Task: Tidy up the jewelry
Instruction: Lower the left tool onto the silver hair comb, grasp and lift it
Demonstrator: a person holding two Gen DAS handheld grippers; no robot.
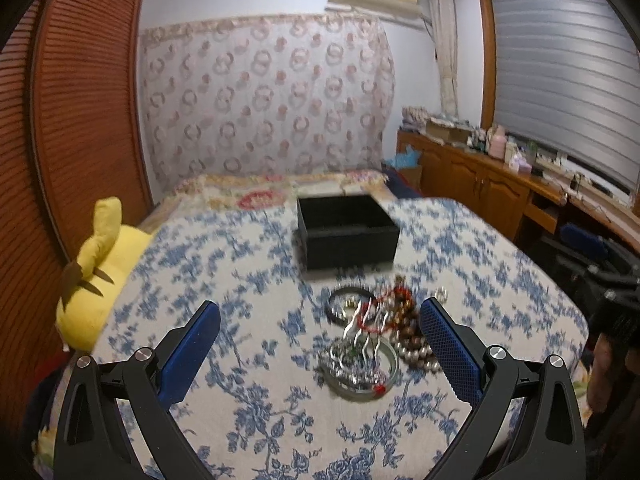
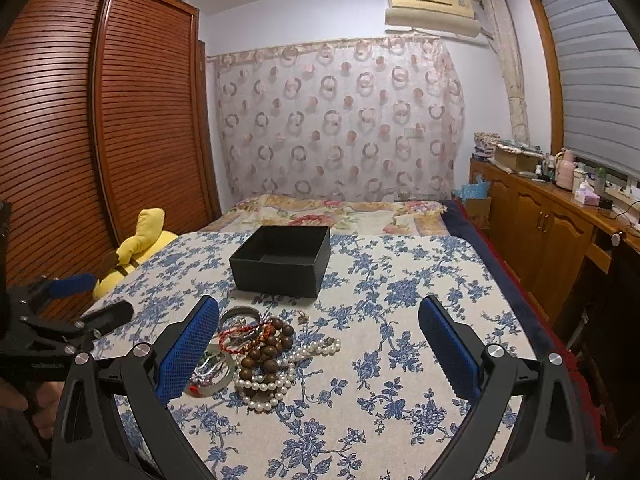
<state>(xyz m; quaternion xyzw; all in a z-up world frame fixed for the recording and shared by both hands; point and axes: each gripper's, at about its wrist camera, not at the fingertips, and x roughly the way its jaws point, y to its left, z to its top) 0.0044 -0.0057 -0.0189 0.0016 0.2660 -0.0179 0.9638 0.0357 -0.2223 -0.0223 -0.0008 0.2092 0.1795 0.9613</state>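
A heap of jewelry [image 2: 256, 356] lies on the blue-flowered bedspread: brown wooden beads [image 2: 270, 346], a pearl strand [image 2: 268, 390], a red cord bracelet [image 2: 236, 336] and pale bangles [image 2: 216, 372]. Behind it stands an open black box [image 2: 282, 260], apparently empty. My right gripper [image 2: 320, 344] is open, the heap beside its left finger. In the blurred left wrist view the same heap [image 1: 368, 340] lies between the wide-open fingers of my left gripper [image 1: 320, 344], with the box [image 1: 346, 232] beyond. The left gripper [image 2: 92, 300] also shows at the right view's left edge.
A yellow plush toy [image 2: 136, 248] lies at the bed's left edge by the slatted wardrobe [image 2: 100, 140]. A wooden cabinet run [image 2: 552, 224] with bottles and boxes lines the right wall. A hand [image 2: 20, 404] holds the left gripper. Flowered bedspread [image 2: 400, 320] spreads right of the heap.
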